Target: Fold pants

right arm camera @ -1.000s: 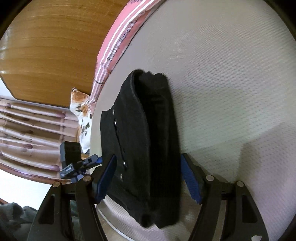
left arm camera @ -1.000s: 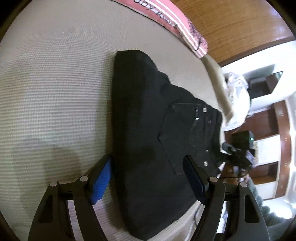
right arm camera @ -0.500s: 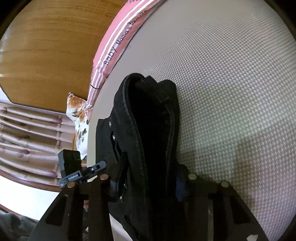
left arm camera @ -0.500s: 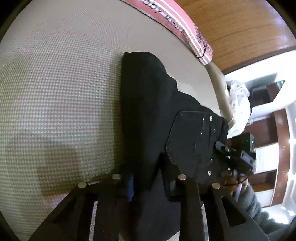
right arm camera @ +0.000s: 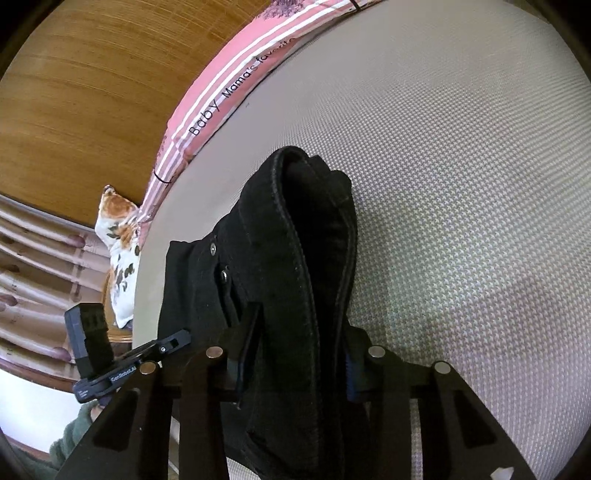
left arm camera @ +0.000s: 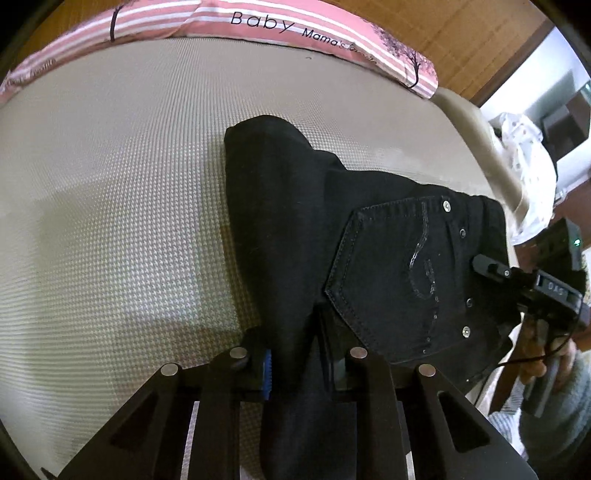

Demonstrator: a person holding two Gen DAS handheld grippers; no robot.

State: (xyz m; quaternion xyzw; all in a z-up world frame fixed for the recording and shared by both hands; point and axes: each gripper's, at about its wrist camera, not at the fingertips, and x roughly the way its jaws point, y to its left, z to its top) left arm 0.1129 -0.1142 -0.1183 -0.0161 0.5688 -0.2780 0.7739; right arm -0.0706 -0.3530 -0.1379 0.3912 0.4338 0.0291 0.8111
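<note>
The black pants (left arm camera: 295, 236) lie folded on a beige textured mattress (left arm camera: 110, 221), near its front edge.

Left gripper (left arm camera: 295, 363): jaws closing, clamped on a bunched fold of the pants at the near end of the garment. The blue pad on the left finger (left arm camera: 266, 373) presses against the cloth. The back pocket (left arm camera: 399, 280), with its rivets, sits to the right of the grip.

Right gripper (right arm camera: 295, 369): jaws closing, clamped on a thick stacked edge of the pants. The layers rise away from the jaws as a rounded ridge. The seamed hem edges run along both sides of that ridge.

Edges:
- A pink striped cushion (left arm camera: 295, 29) printed with "Baby Mama's" lines the far border of the mattress, against a wooden headboard (right arm camera: 92, 92).
- The far end of the pants stops well short of that cushion.
- In the left wrist view, the waist side of the pants reaches close to the mattress side edge, where a floral cloth (right arm camera: 118, 251) hangs.

Open room:
- Bare mattress extends widely to the left of the pants in the left wrist view, and to the right in the right wrist view.
- A bare strip also lies between the pants and the cushion.

Each wrist view shows the other gripper at the outer side of the pants, with part of a grey sleeve (left arm camera: 554, 424) below.
</note>
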